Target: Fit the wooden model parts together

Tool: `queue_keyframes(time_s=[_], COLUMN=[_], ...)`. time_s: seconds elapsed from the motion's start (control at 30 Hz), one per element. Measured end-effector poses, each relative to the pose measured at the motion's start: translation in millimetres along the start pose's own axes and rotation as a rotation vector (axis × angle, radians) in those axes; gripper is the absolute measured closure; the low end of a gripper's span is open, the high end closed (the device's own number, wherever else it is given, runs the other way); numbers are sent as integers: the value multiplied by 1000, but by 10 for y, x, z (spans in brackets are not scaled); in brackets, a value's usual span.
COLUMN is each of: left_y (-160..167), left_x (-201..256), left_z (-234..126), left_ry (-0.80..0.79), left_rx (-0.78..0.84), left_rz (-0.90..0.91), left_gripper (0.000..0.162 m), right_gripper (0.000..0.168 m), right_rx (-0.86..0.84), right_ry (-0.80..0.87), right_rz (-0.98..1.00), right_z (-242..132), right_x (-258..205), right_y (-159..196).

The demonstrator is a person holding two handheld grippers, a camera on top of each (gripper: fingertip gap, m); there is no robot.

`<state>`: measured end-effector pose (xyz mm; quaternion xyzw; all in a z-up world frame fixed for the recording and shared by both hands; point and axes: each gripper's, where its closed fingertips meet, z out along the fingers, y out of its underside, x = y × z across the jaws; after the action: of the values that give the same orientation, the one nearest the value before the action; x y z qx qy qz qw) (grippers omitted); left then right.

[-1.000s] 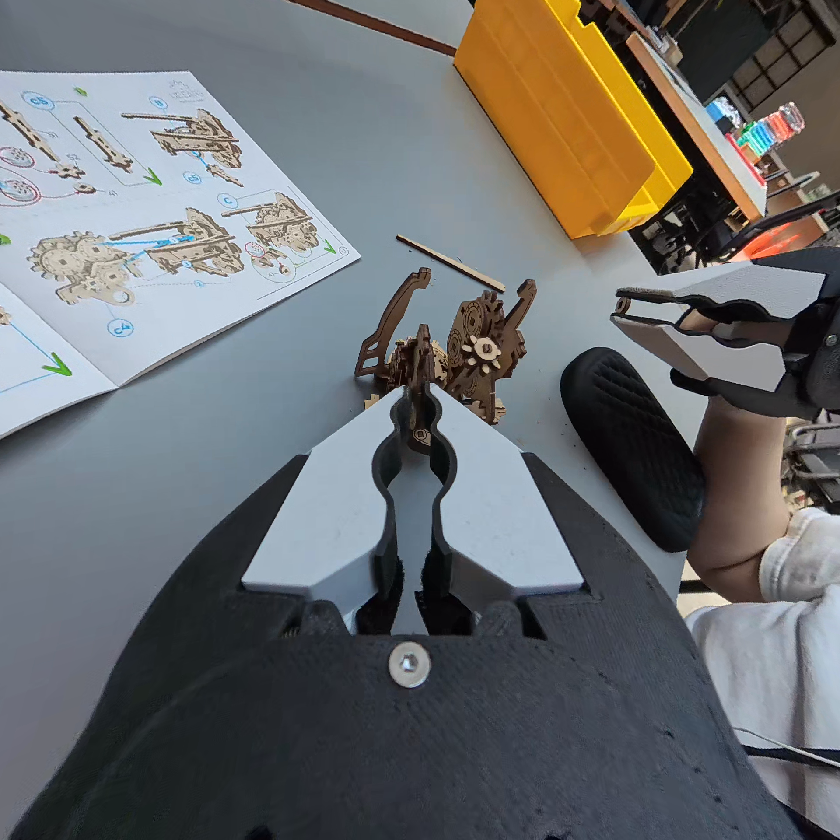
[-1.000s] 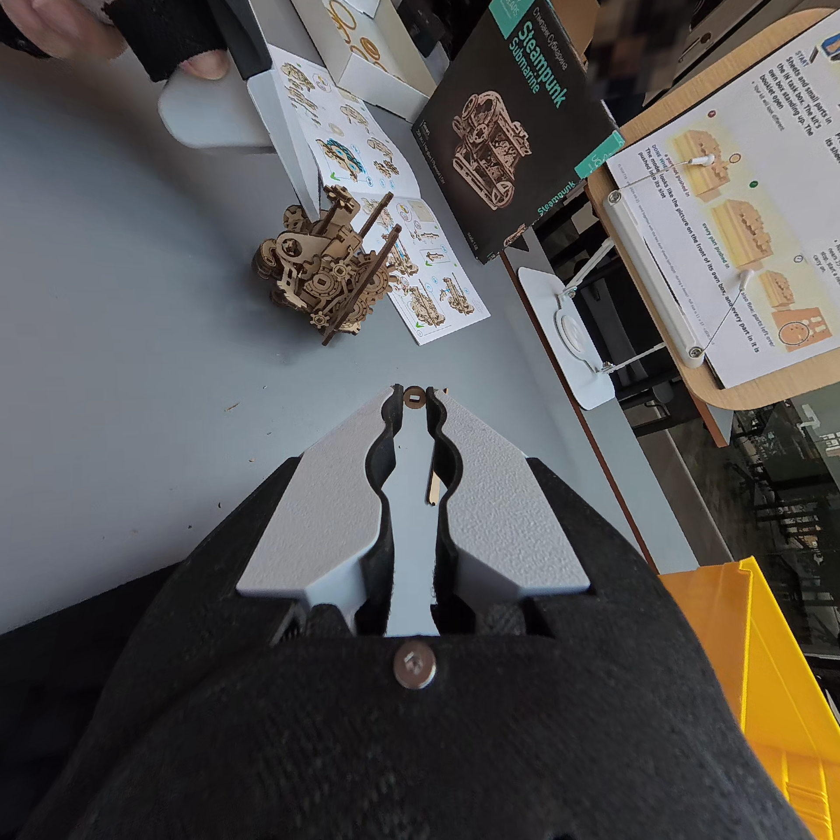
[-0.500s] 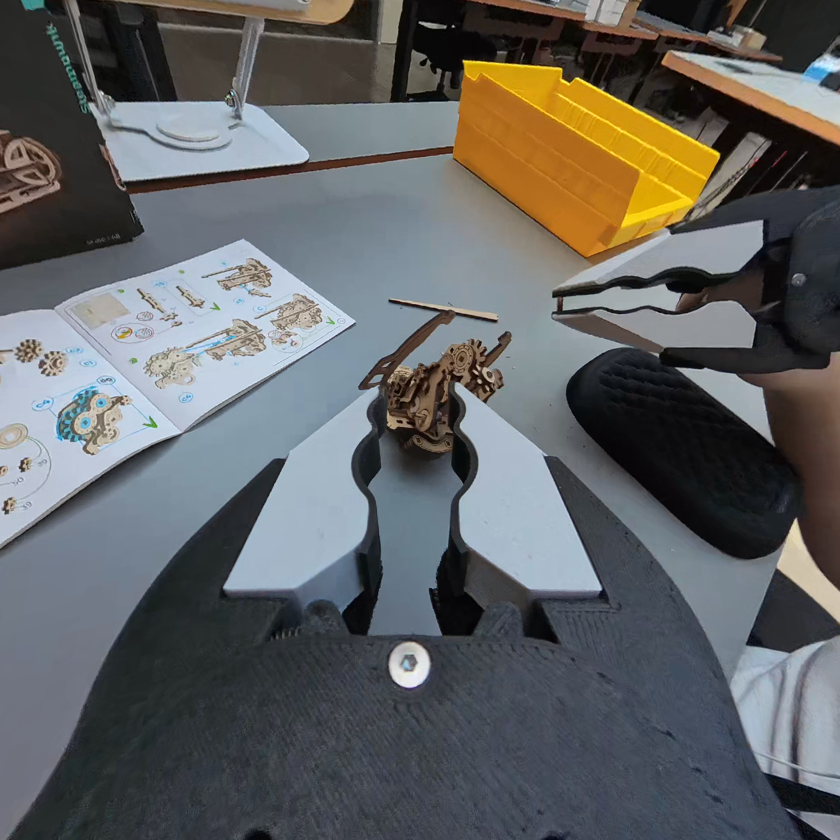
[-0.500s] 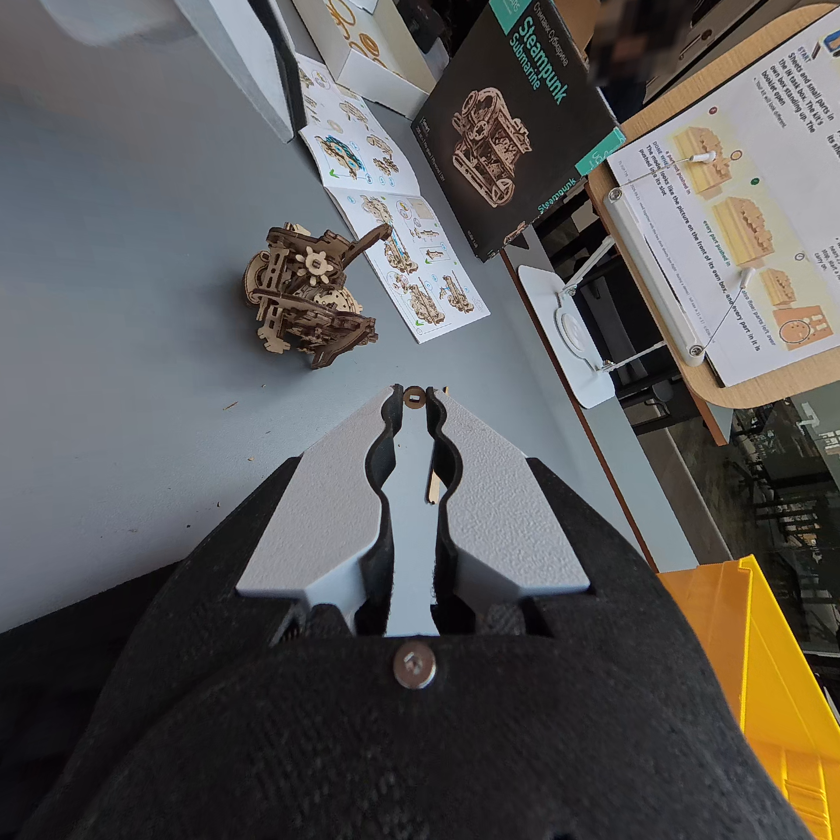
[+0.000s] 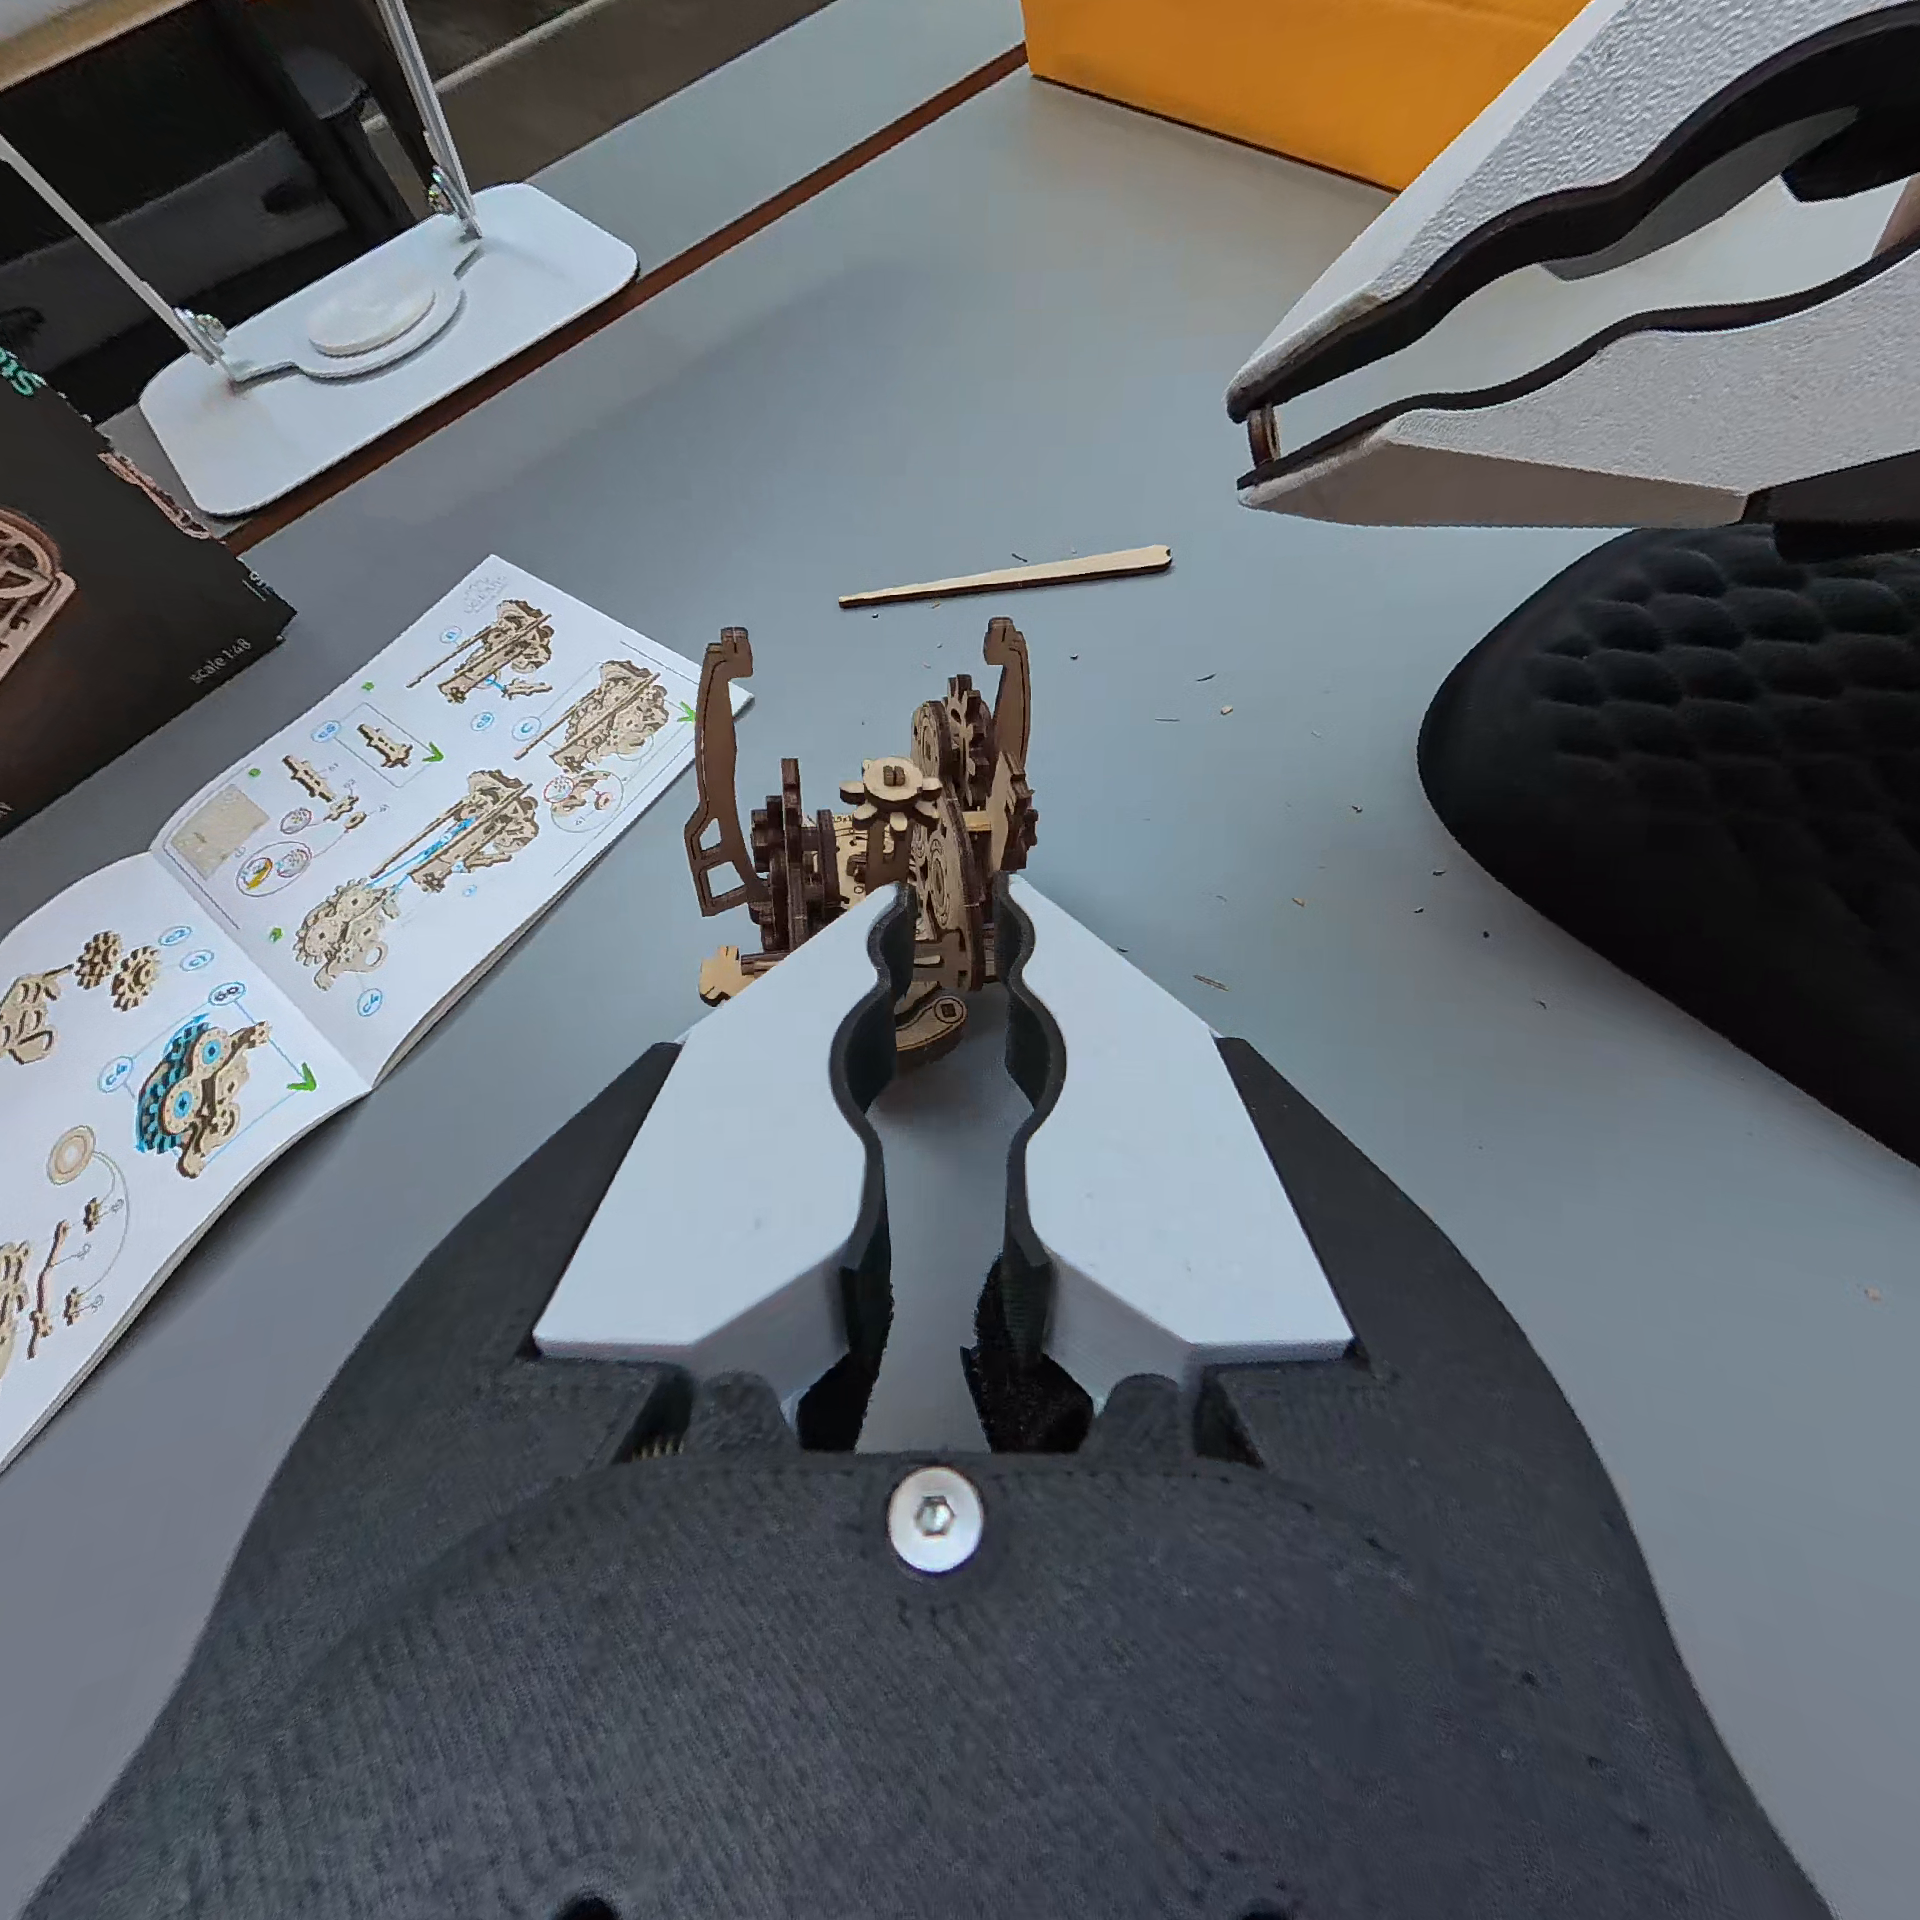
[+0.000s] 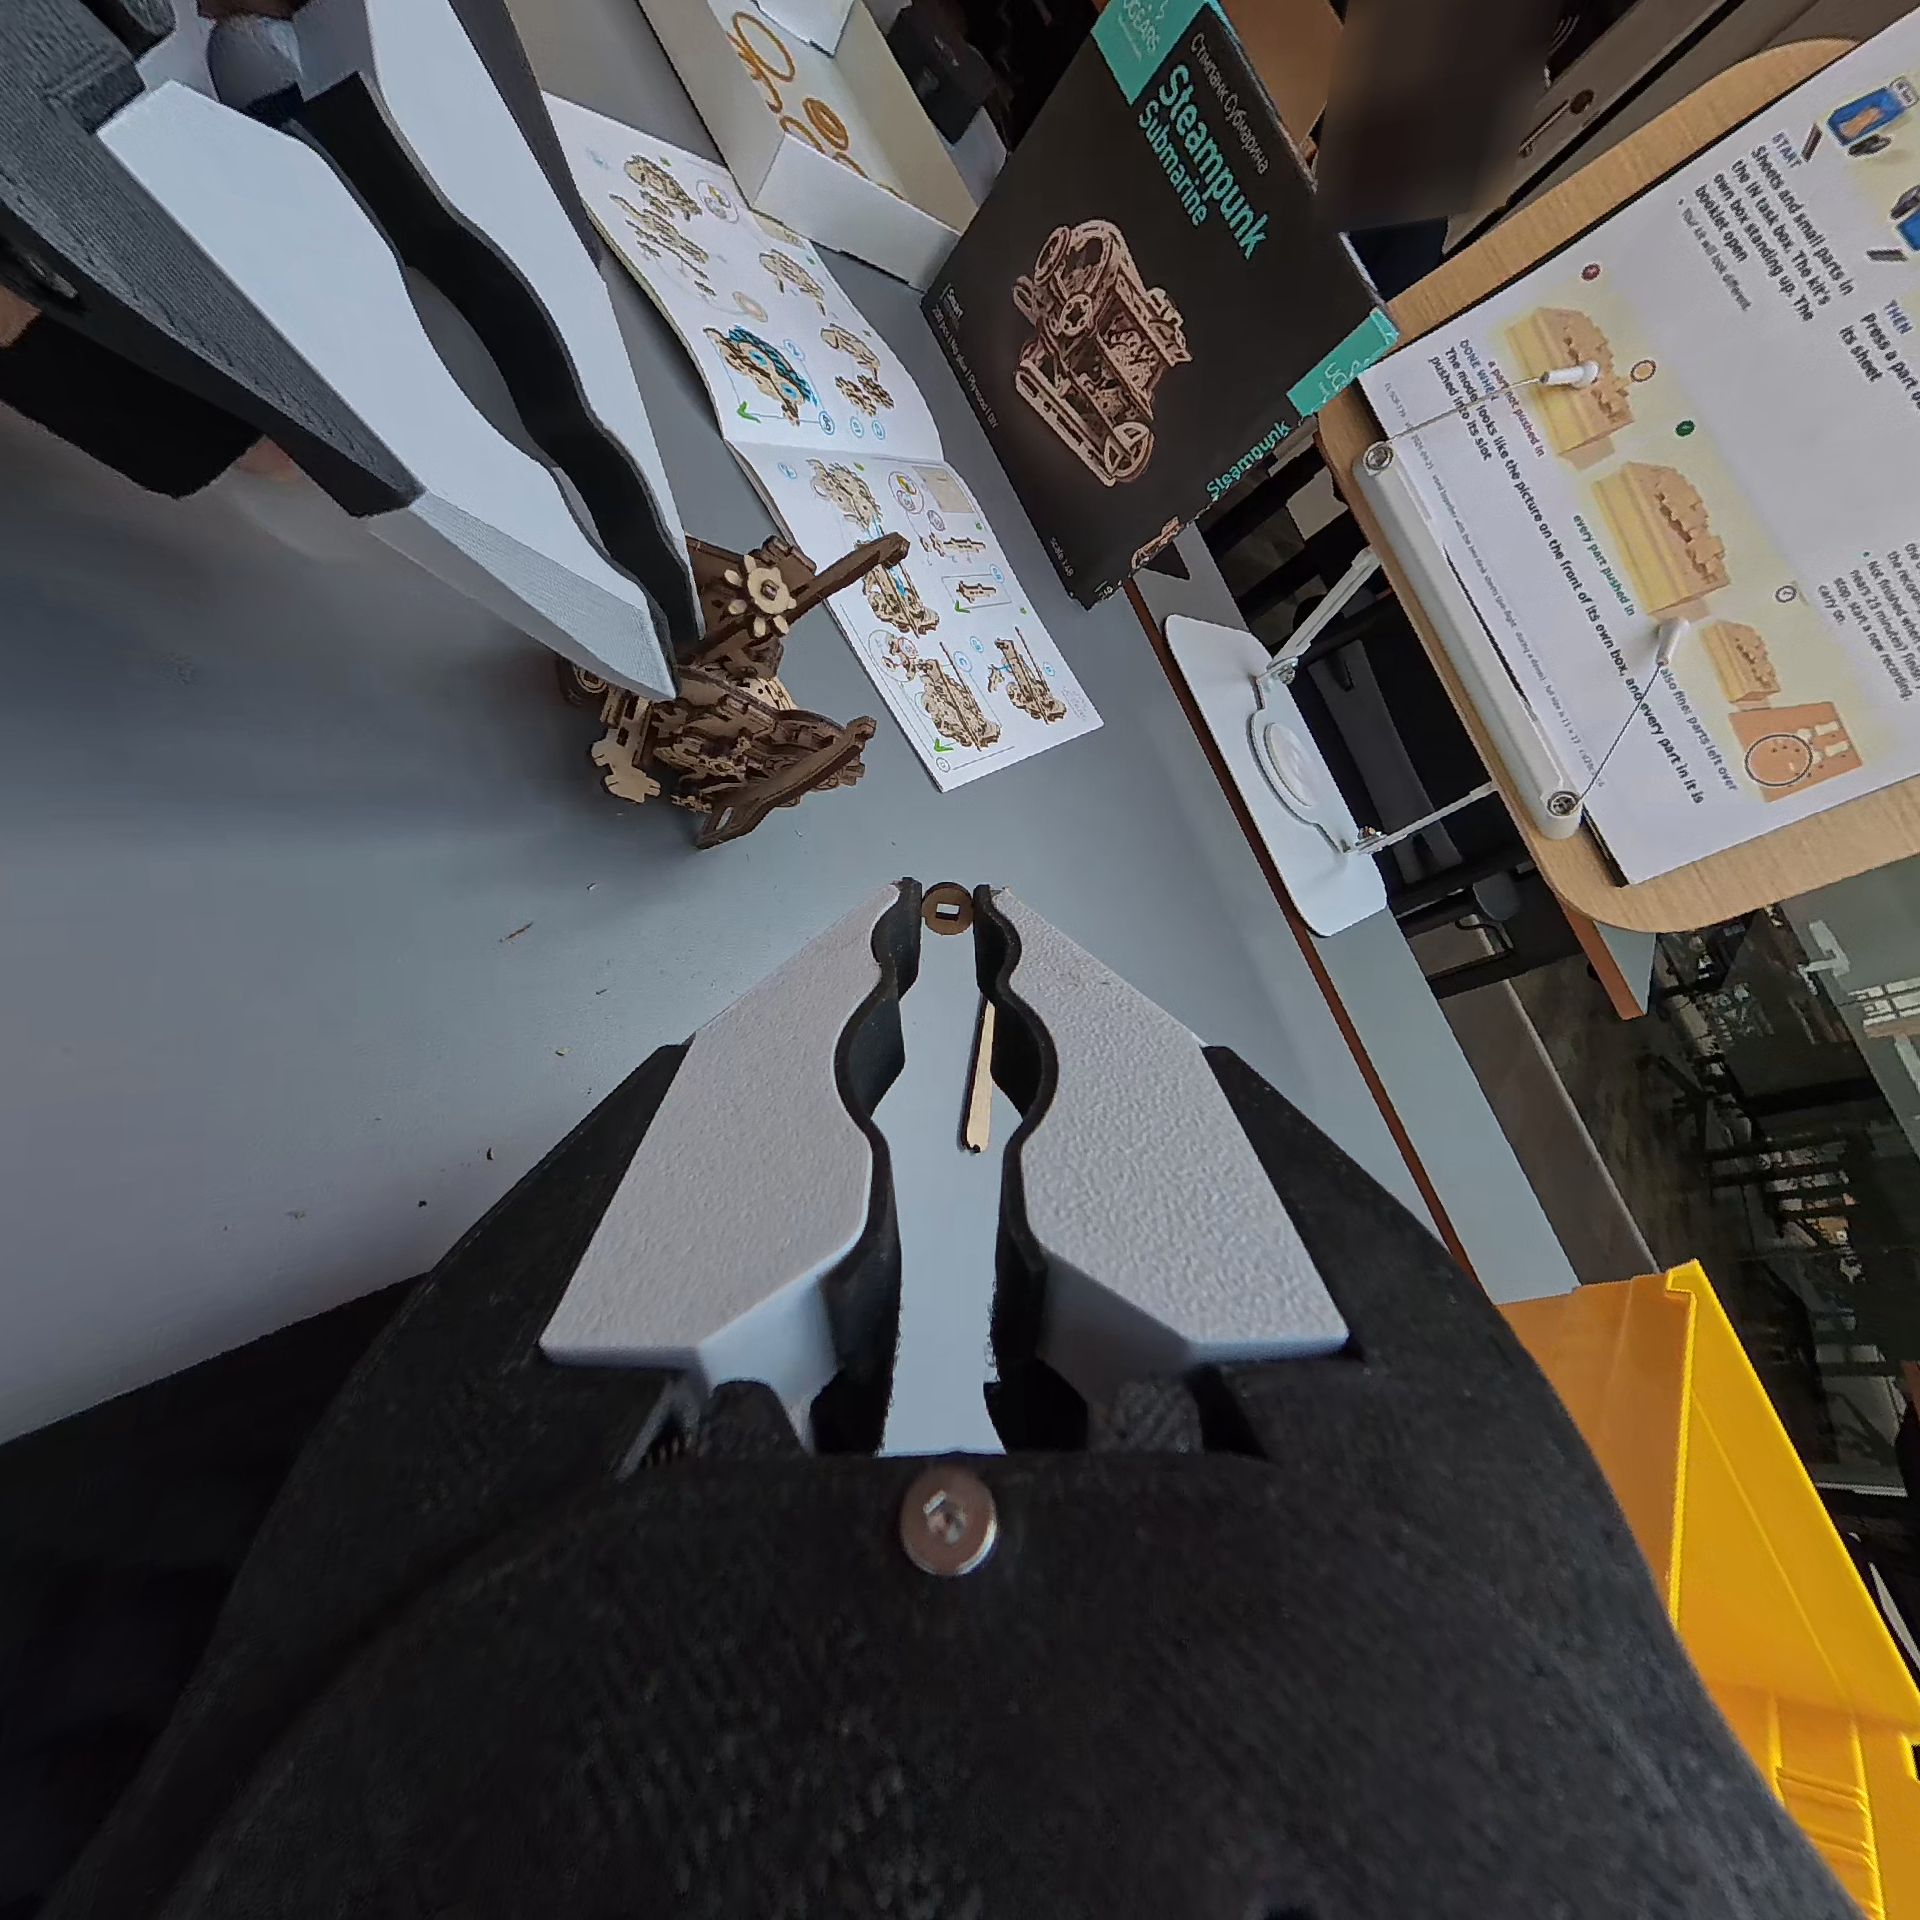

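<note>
In the left wrist view, the left gripper is closing its fingers around the lower body of the wooden model, which is sitting on the grey table. The model looks light and brittle: thin plywood gears and two slim upright arms that would likely snap under a squeeze, so the solid base seems the safest place to grip. A loose wooden stick is lying just beyond it, an open booklet to the left and a black pad to the right. The right gripper is hovering above, apart from the model.

In the right wrist view, the right gripper is pinching a small wooden washer at its fingertips, nearly shut. The washer is tiny and probably easy to drop. The left gripper is covering part of the model, narrowing the approach. A dark box and yellow bin are standing well apart.
</note>
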<state>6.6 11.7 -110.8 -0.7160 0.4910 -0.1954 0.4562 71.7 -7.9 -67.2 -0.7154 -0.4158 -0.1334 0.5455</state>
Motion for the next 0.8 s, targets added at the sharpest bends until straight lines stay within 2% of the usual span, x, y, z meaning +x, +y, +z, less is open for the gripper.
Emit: queue_keyframes(time_s=[0.17, 0.3, 0.4, 0.6, 0.8], left_y=[4, -6, -43, -56, -8], left_x=[-19, -103, -178, -436, -622], left_z=[53, 38, -3, -95, -159], left_ry=[-11, 2, 87, 308, 372], left_rx=[-21, -16, 30, 148, 220], left_rz=[37, -17, -186, -640, -860], left_gripper=[159, 162, 162, 162, 162], right_gripper=[160, 160, 160, 160, 160], right_rx=[0, 0, -1, -6, -12], right_ry=[0, -1, -5, -15, -24], right_rz=[-2, 1, 0, 4, -2], right_z=[-3, -4, 1, 21, 34], right_x=[-2, 0, -8, -25, -49], right_y=[-2, -1, 2, 15, 25])
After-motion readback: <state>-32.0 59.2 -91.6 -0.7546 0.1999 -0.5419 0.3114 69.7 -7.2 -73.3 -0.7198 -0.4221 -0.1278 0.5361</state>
